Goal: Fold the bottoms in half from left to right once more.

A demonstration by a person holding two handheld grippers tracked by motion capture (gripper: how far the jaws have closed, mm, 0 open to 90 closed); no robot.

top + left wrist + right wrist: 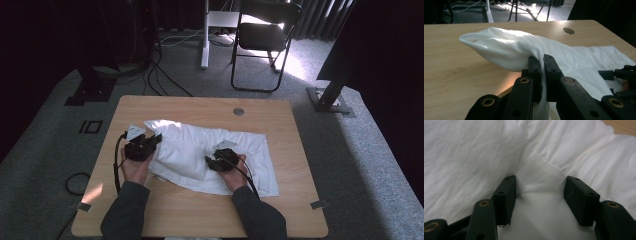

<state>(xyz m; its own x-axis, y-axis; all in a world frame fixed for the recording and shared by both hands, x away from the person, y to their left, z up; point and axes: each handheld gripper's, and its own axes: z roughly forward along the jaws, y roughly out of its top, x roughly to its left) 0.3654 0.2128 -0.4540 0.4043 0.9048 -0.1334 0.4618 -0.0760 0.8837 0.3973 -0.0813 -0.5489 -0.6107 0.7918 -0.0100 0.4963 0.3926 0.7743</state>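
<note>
A crumpled white cloth (200,150) lies spread over the middle of the wooden table (200,210). My left gripper (156,139) is at the cloth's left edge. In the left gripper view its jaws (542,62) are shut on a fold of the cloth (506,50), which is raised off the tabletop into a puffed pocket. My right gripper (210,162) rests on the cloth's middle, pointing left. In the right gripper view it (539,187) stands open, its jaws wide apart with a flat stretch of cloth (474,150) between them. The right gripper (621,75) also shows at the edge of the left gripper view.
A round grommet hole (238,111) sits near the table's far edge. Beyond the table stand a black folding chair (265,35), a white post (204,35) and dark stands, with cables on the grey carpet. Bare wood lies along the front edge.
</note>
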